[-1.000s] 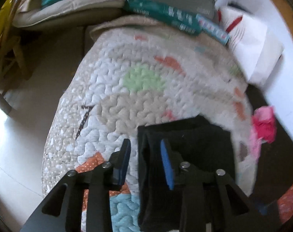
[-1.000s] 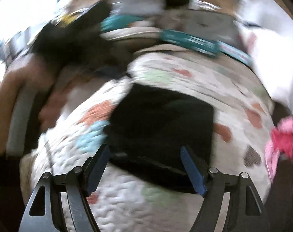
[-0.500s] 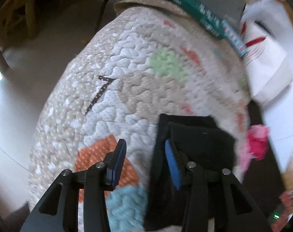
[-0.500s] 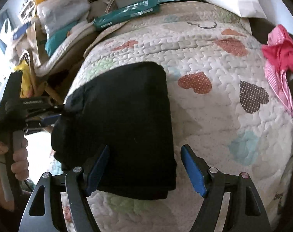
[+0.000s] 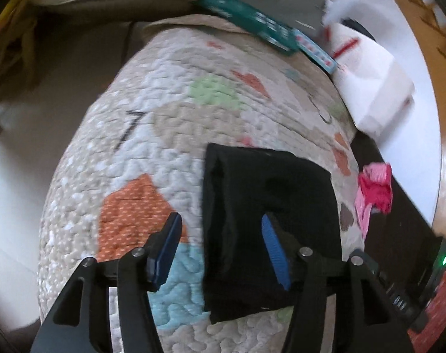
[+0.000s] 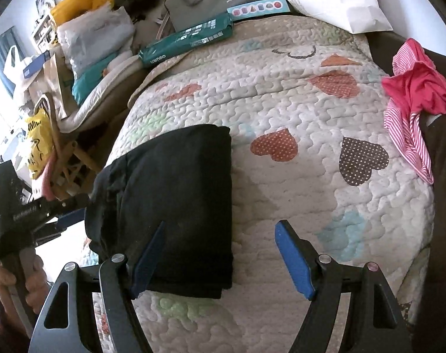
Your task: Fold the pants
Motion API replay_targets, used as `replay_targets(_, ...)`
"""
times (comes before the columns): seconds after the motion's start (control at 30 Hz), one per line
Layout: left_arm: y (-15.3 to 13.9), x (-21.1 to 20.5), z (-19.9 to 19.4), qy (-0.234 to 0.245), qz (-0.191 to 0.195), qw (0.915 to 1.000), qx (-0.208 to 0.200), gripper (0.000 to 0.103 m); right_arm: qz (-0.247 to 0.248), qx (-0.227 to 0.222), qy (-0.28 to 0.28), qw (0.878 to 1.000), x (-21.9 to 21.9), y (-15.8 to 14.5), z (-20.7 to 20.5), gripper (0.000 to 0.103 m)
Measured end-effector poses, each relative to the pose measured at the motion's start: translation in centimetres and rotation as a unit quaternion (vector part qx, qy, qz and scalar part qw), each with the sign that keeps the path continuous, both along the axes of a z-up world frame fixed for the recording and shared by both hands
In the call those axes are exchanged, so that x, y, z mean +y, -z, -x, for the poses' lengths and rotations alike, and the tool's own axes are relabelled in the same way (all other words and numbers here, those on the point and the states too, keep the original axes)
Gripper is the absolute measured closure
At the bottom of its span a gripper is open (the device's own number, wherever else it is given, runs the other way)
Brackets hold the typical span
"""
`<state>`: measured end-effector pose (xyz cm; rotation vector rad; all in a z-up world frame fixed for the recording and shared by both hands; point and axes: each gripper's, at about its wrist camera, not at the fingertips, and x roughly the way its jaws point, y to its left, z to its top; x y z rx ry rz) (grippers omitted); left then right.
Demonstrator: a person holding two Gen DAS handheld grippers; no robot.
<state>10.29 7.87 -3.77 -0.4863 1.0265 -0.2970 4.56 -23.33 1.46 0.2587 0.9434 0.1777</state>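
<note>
The left hand-held gripper [image 5: 220, 247] is hanging low in the frame with its two blue-padded fingers spread apart and gripping nothing; one finger is sitting over the quilt [image 5: 170, 135], the other over the folded black pants [image 5: 270, 206], so the gap is straddling the pants' left edge. The right hand-held gripper [image 6: 220, 253] is likewise gaping wide and empty, its left finger overlapping the pants [image 6: 176, 188] near the bottom of the frame, its right finger over bare quilt [image 6: 296, 103].

The pants are lying as a compact rectangle left of centre in the right wrist view, on the quilted bed cover. The fold is looking essentially finished. To finish well, judging from the bulging, uneven layers along the left edge, I would be pressing that side flat and squaring the stack rather than lifting it again.

In the right view, the person's hand [image 6: 14, 282] is gripping the left tool's handle at lower left, pointing it in toward the pants.
</note>
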Motion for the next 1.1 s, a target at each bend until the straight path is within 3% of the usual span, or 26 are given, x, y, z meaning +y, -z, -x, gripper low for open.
replay_targets(0.17,1.3,-1.9,-0.3,0.039,0.009,0.9990,0.018,0.047,0.000,-0.002,-0.004,1.000,-0.2,-0.3,-0.7,0.022)
replay_targets(0.47,2.4,-2.2,-1.6,0.035,0.038,0.9980,0.038,0.043,-0.006,0.018,-0.012,1.000,0.1,0.8,-4.0,0.022)
replay_targets(0.57,2.3,-1.6,-1.7,0.027,0.049,0.9976,0.042,0.043,-0.020,0.029,-0.012,0.999,0.1,1.5,-5.3,0.021)
replay_targets(0.7,2.3,-0.7,-1.9,0.008,0.031,0.9984,0.047,0.043,-0.043,0.041,-0.010,0.998,-0.1,2.2,-6.6,0.021)
replay_targets(0.8,3.4,-0.9,-2.2,0.026,0.061,0.9955,0.068,0.043,-0.063,0.052,-0.010,0.997,-0.1,2.8,-7.5,0.019)
replay_targets(0.87,3.9,-1.6,-2.3,0.034,0.060,0.9951,0.071,0.042,-0.077,0.061,-0.011,0.995,0.0,3.3,-8.1,0.019)
replay_targets(0.93,3.9,-2.0,-2.5,0.038,0.056,0.9955,0.066,0.036,-0.089,0.072,-0.011,0.993,0.0,3.8,-8.6,0.018)
replay_targets(1.03,4.2,-2.0,-3.1,0.040,0.085,0.9932,0.068,0.021,-0.104,0.087,-0.012,0.991,0.0,4.2,-9.4,0.017)
replay_targets(1.1,4.3,-2.2,-3.4,0.039,0.087,0.9932,0.067,0.018,-0.109,0.097,-0.015,0.989,0.1,4.5,-10.3,0.015)
